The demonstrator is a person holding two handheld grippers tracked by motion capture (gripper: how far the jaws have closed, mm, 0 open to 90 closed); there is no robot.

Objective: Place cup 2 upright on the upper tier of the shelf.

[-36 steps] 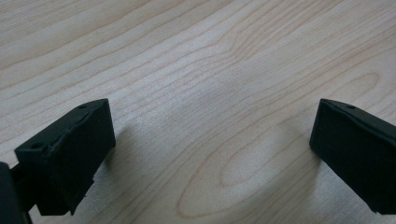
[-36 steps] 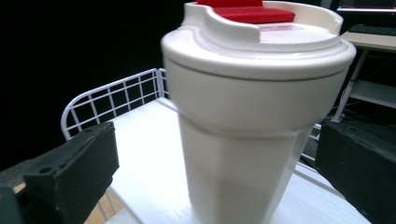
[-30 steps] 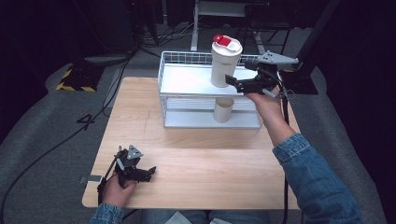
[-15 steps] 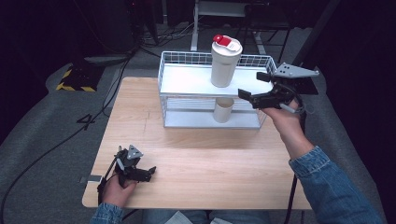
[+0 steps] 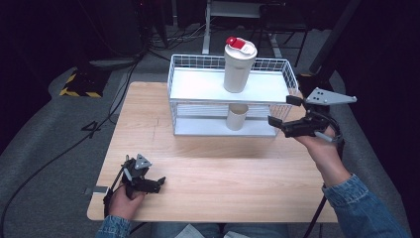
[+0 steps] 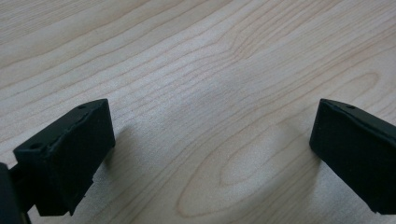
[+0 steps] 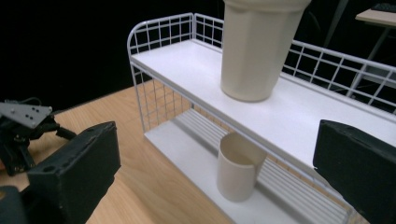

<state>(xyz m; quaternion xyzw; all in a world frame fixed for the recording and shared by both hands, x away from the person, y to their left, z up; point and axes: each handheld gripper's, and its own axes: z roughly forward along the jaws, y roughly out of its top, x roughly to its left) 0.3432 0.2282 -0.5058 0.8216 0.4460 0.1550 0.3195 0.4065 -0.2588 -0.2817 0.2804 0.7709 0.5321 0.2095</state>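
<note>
My right gripper (image 5: 283, 113) hangs spread and empty beside the rack (image 5: 181, 84), clear of the tumbler (image 5: 238, 67) upright on its top shelf. Left gripper (image 5: 148, 182), spread, apparently rests idle on the table (image 5: 223, 173).

Sleeves: blue denim cuffs on both forearms.
Left tool (image 5: 159, 183): black, small grey three-cornered plate, black cable.
Right tool (image 5: 280, 113): black blocky jaws, larger grey plate with holes.
</note>
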